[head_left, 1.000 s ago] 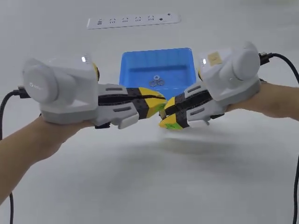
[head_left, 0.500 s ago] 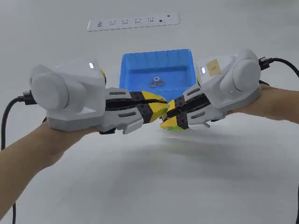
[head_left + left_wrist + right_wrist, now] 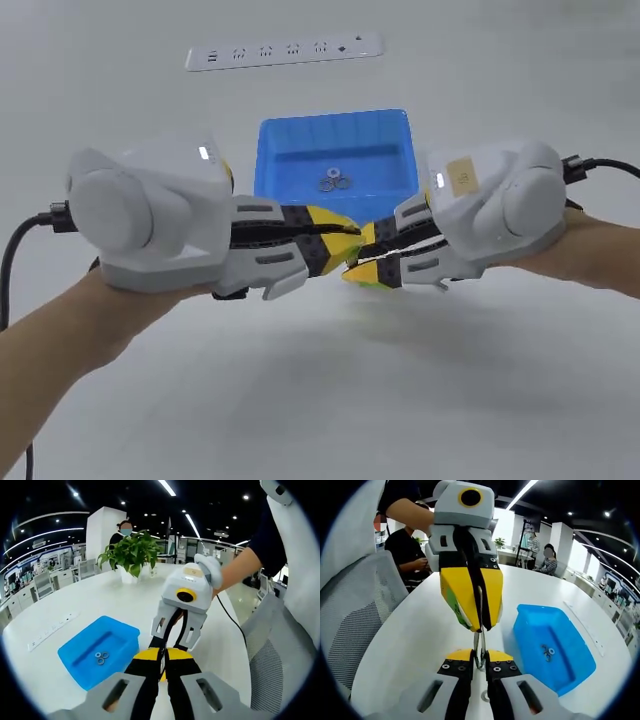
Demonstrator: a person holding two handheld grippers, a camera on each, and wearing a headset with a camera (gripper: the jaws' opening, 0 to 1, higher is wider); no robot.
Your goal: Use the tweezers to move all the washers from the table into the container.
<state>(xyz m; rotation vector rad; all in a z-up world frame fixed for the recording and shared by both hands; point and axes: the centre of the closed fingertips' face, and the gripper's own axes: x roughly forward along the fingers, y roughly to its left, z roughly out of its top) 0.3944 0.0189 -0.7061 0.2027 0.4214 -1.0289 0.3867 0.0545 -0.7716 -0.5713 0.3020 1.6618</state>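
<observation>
At the centre of the head view, the left tongs (image 3: 343,236) and right tongs (image 3: 360,266) meet tip to tip above the white surface (image 3: 330,400). In the right gripper view each pair is clamped on one end of the tweezers (image 3: 479,652), which reads as a hand-over or re-grip step. Beyond them, at upper centre, the blue container (image 3: 275,150) holds three washers (image 3: 335,181). The next move calls for one pair to let go so the other carries the tweezers alone, tips free to pinch.
</observation>
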